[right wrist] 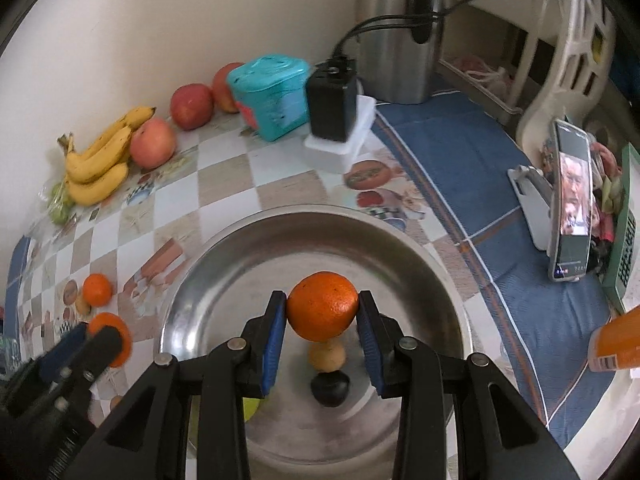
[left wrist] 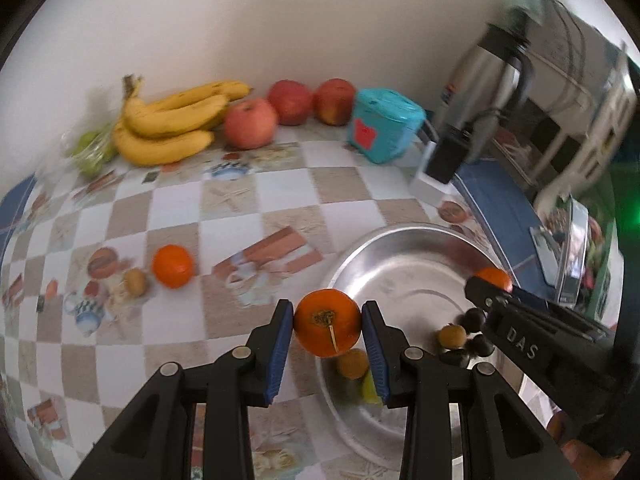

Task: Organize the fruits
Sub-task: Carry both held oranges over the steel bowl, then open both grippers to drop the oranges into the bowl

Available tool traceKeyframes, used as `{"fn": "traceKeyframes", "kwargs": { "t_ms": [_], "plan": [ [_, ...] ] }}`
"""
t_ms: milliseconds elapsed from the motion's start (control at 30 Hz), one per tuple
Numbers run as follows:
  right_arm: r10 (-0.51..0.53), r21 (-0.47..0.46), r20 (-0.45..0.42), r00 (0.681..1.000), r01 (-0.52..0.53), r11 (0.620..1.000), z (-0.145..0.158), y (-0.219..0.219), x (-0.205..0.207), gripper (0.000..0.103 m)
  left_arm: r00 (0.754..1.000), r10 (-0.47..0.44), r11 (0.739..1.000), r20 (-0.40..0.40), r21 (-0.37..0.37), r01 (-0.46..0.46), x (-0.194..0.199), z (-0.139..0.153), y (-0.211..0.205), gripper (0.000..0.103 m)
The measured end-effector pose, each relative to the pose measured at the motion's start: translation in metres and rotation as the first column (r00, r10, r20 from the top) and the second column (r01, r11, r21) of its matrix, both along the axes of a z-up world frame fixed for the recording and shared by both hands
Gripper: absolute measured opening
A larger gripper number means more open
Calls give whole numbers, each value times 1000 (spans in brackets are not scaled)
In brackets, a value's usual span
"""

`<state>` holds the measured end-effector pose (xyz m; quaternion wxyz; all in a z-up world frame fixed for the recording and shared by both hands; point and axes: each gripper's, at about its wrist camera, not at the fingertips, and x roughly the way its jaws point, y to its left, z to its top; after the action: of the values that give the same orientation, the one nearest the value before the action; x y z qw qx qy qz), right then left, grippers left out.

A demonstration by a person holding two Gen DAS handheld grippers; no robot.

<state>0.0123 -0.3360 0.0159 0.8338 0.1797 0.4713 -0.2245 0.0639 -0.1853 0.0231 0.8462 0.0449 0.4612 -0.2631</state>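
Near the lower centre of the left wrist view, the left tool (left wrist: 327,330) is closed on an orange (left wrist: 328,322), its blue pads pressing the fruit from both sides, stem end toward the camera, just over the near left rim of the steel bowl (left wrist: 400,248). In the right wrist view, the right tool (right wrist: 322,320) likewise grips a second orange (right wrist: 322,306), held above the middle of the bowl (right wrist: 420,248); neither fruit touches the bowl. Below the tools, the bowl already holds small fruits: a tan round one (right wrist: 327,356), a dark one (right wrist: 330,388) and something yellow-green at the lower left of the frame, partly hidden. The task appears partly done: a few small fruits are gathered, two oranges are in transit and not yet released. Farther out on the checkered desk (left wrist: 240,200), at middle left of the left view, a third orange (left wrist: 173,266) and a small brownish fruit (left wrist: 136,282) lie just beside each other, still to be collected. At the far edge against the wall, in the upper left, lie the bananas (left wrist: 168,124), three apples (left wrist: 250,124) and a bag of green fruit (left wrist: 90,152); whether these belong in the bowl cannot be judged.
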Motion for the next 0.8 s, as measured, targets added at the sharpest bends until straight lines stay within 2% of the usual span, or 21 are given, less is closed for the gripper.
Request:
{"fn": "traceKeyframes", "kwargs": {
  "t_ms": [367,567,800],
  "plan": [
    [-22,71,-7,1000,22,997,-29,-10,4,37,999,-42,999,2,-15,42,4,-19,-16,38],
    [-19,85,-22,1000,21,996,-36,-11,10,38,998,-60,998,-7,15,61,4,-29,-23,38],
    [-6,90,-40,999,10,996,-39,-11,12,38,998,-54,998,-27,16,55,6,-33,-23,39]
  ]
}}
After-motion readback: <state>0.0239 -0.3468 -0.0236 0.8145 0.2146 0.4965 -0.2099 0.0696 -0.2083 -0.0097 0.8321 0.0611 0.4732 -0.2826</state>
